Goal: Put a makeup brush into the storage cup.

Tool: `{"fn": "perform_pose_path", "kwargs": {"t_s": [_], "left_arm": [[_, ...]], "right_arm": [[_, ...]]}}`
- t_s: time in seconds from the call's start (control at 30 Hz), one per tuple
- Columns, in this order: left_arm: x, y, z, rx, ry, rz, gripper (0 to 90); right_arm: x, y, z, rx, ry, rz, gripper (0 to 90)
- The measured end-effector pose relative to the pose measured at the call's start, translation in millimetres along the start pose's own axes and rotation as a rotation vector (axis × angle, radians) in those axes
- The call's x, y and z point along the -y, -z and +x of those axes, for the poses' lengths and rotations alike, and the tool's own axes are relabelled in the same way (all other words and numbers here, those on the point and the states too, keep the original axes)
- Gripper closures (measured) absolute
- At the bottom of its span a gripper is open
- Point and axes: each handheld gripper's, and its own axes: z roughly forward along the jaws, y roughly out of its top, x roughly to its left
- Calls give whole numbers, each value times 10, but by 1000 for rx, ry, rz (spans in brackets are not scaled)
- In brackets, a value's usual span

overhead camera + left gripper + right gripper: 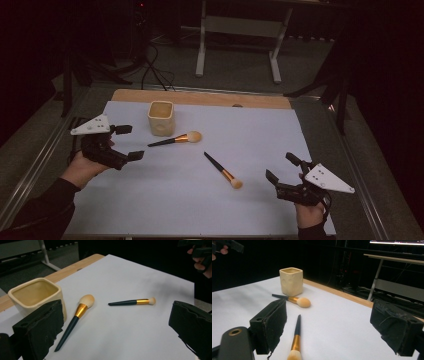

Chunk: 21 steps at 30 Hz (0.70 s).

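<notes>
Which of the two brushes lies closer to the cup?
The brush with the bigger, rounder head, lying just beside the cream cup. The other brush has a smaller head and lies out in the middle of the table, nearer the right gripper.

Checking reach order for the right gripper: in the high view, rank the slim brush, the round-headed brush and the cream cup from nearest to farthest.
From the right gripper:
1. Slim brush, just to its left, bristles toward it.
2. Round-headed brush, farther left and back, beside the cup.
3. Cream cup, farthest, at the back left near the table's wooden edge.
</notes>
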Motion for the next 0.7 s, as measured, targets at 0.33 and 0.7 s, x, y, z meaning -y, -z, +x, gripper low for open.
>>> {"fn": "perform_pose_path", "kwargs": {"t_s": [0.33,0.7], "left_arm": [[-109,-220,64,38,-28,42,4],[-211,-465,104,52,-74,99,8]], "right_arm": [[5,-9,3,-6,2,6,136],[9,-14,6,-5,3,9,136]]}}
